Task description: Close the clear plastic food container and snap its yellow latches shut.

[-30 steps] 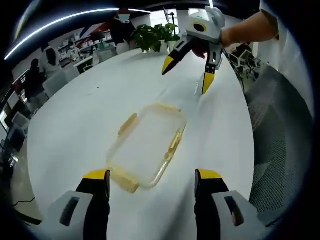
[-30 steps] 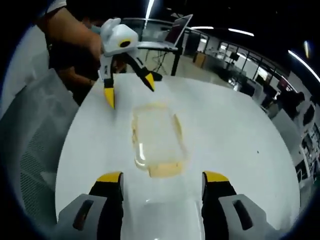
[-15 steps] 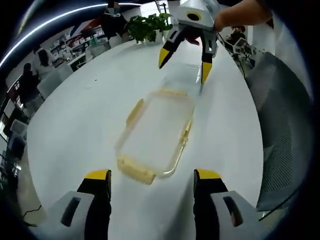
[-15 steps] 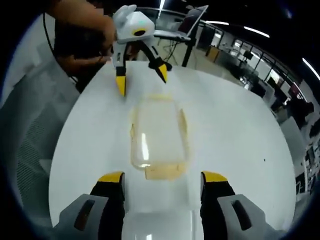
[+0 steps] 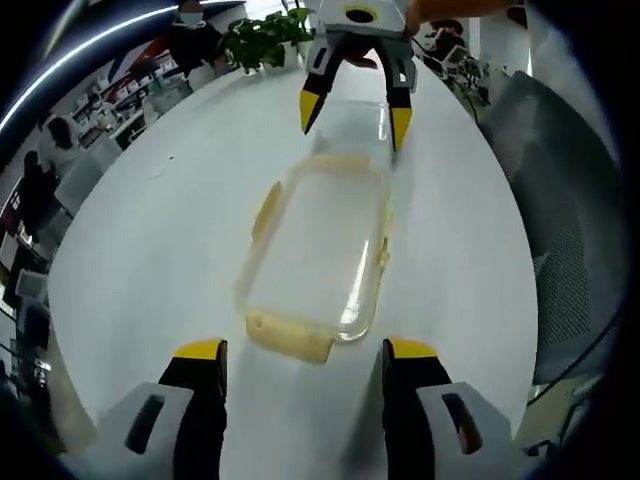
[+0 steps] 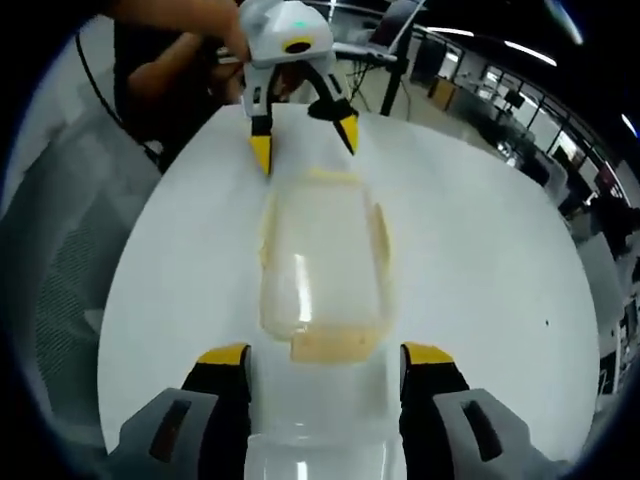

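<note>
A clear plastic food container [image 5: 320,245] [image 6: 320,260] lies flat on the white table [image 5: 150,230] [image 6: 480,260], its yellow latches [image 5: 290,340] [image 6: 335,345] splayed outward at the ends and sides. My left gripper [image 5: 305,350] is open, its jaws just short of the container's near end. It appears in the right gripper view at the far end [image 6: 305,143]. My right gripper [image 6: 327,355] [image 5: 352,118] is open at the opposite end. A second clear plastic piece [image 6: 315,425] [image 5: 355,120] lies between its jaws. Neither gripper holds anything.
A grey mesh chair [image 5: 560,200] [image 6: 60,250] stands by the table edge. A potted plant [image 5: 260,35] sits at the table's far side. The person's hands [image 6: 190,40] hold the grippers. People and desks fill the office behind.
Both grippers have drawn closer to the container's two ends and now line up with its long axis. The container itself has not moved.
</note>
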Available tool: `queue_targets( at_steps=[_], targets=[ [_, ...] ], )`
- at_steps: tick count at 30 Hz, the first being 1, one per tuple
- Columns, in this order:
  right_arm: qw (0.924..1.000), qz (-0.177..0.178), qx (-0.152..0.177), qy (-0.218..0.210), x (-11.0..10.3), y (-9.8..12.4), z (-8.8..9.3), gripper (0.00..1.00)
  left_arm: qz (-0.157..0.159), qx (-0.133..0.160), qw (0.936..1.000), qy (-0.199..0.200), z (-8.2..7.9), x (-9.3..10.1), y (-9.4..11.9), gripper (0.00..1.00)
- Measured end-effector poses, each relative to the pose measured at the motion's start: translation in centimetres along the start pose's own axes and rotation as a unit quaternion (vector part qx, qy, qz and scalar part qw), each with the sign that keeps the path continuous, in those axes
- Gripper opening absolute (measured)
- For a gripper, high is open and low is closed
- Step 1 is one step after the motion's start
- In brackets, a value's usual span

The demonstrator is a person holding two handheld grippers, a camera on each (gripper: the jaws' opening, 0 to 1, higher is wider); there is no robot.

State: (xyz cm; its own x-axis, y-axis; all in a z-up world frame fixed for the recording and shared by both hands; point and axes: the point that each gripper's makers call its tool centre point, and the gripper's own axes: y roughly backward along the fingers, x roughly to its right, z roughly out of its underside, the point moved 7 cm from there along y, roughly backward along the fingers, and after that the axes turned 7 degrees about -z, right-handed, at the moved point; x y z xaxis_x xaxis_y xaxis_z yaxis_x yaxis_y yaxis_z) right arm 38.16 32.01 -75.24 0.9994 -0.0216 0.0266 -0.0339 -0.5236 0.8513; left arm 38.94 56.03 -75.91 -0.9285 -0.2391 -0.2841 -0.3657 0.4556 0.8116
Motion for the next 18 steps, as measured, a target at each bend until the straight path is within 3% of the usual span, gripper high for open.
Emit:
queue_targets(
  at_steps=[18],
  targets=[
    [0.9989, -0.038, -0.028, -0.006, 1.1, -1.6, -0.1, 0.54, 0.052, -0.037, 0.9959, -0.064, 0.1, -1.6, -1.4, 0.52]
  ],
)
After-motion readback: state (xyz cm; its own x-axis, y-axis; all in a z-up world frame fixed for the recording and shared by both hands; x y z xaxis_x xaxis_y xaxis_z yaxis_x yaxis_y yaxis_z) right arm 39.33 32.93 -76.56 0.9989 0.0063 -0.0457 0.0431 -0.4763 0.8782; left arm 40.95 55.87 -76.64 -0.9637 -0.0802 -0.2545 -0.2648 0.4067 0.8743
